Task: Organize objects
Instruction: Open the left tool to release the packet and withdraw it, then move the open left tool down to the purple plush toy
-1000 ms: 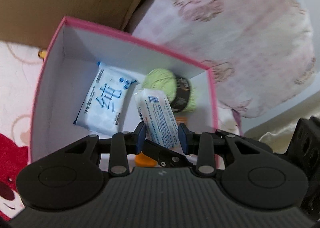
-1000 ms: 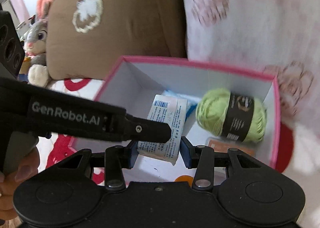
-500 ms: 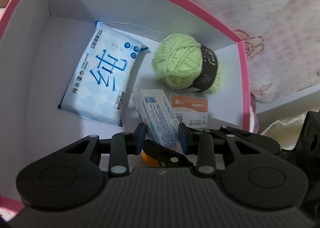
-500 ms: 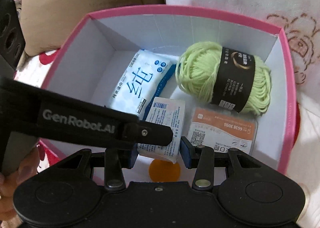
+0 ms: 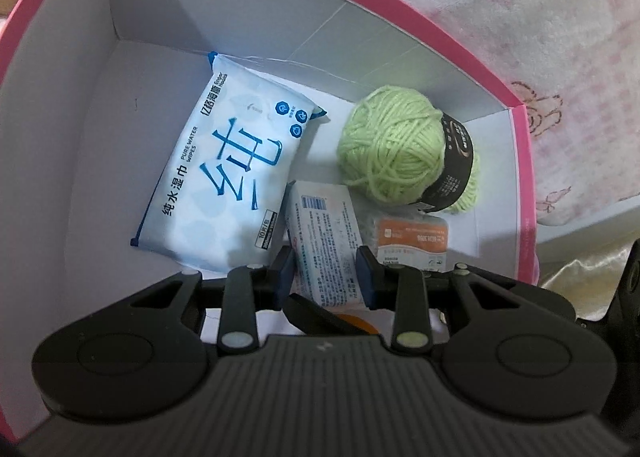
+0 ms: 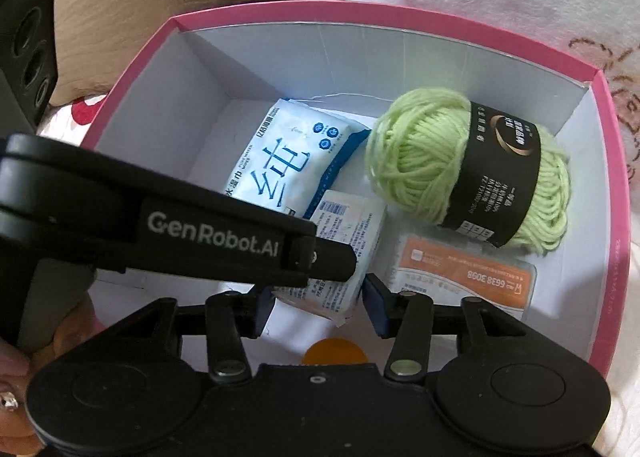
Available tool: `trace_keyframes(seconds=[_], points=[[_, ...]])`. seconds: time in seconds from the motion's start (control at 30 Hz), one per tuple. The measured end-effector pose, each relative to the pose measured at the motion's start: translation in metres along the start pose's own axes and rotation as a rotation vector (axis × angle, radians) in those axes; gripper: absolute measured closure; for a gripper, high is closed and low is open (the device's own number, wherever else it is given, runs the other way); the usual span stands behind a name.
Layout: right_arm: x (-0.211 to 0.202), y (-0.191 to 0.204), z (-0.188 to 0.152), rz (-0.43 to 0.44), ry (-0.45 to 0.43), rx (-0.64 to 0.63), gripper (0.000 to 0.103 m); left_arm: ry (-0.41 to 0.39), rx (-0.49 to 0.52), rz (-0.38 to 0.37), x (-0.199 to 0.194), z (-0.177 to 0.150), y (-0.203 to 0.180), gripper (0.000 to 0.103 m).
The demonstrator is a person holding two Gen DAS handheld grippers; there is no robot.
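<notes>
In pink box (image 6: 612,193): wipes (image 5: 236,181), yarn (image 6: 472,173) packed; my left gripper (image 5: 326,277) grips small packet (image 5: 326,241), right gripper (image 6: 318,307) opening round it, release left

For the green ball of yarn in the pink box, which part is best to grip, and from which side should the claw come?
Grip the green yarn ball across its middle, on the black paper band, coming from above. It lies on its side on the floor of the pink box, near the right wall, with the orange-labelled packet just in front, so side access looks tight. The band should be firmer than the loose strands.
</notes>
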State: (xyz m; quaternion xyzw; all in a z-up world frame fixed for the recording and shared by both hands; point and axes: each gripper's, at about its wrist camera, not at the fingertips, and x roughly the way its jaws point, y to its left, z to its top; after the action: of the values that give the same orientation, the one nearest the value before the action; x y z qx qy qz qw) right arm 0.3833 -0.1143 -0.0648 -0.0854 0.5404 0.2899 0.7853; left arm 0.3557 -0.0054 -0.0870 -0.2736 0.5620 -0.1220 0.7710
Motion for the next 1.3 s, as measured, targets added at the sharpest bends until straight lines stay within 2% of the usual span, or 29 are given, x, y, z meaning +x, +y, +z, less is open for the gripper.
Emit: trace_keyframes(seconds=[0.17, 0.3, 0.53, 0.73, 0.83, 0.9, 0.93, 0.97, 1.1, 1.17, 1.3], points=[[0.002, 0.005, -0.001, -0.019, -0.014, -0.038, 0.05, -0.028, 0.008, 0.026, -0.001, -0.002, -0.006, 0.072], [-0.003, 0.007, -0.004, -0.017, -0.028, -0.052, 0.045, -0.028, 0.0, 0.036, -0.003, -0.005, -0.006, 0.072], [-0.04, 0.009, -0.022, 0.01, -0.124, -0.067, 0.043, -0.016, 0.049, 0.03, -0.025, -0.016, -0.016, 0.072], [-0.078, 0.022, -0.046, 0.038, -0.206, -0.085, 0.043, -0.049, 0.13, 0.064, -0.066, -0.033, -0.034, 0.072], [-0.1, 0.031, -0.056, 0.035, -0.244, -0.116, 0.042, -0.075, 0.166, 0.094, -0.092, -0.043, -0.045, 0.068], [-0.111, 0.032, -0.061, 0.046, -0.265, -0.126, 0.041, -0.082, 0.18, 0.114, -0.114, -0.039, -0.039, 0.067], [-0.118, 0.036, -0.064, 0.048, -0.28, -0.129, 0.041, -0.085, 0.188, 0.125, -0.122, -0.042, -0.041, 0.063], [-0.127, 0.04, -0.068, 0.046, -0.292, -0.135, 0.04, -0.089, 0.197, 0.131, -0.128, -0.045, -0.045, 0.059], [-0.153, 0.054, -0.085, 0.037, -0.315, -0.15, 0.034, -0.101, 0.24, 0.155, -0.145, -0.056, -0.057, 0.055], [-0.168, 0.056, -0.095, 0.03, -0.326, -0.156, 0.032, -0.103, 0.272, 0.167, -0.159, -0.065, -0.063, 0.048], [-0.196, 0.06, -0.117, 0.021, -0.343, -0.164, 0.028, -0.089, 0.307, 0.192, -0.18, -0.085, -0.074, 0.044]])
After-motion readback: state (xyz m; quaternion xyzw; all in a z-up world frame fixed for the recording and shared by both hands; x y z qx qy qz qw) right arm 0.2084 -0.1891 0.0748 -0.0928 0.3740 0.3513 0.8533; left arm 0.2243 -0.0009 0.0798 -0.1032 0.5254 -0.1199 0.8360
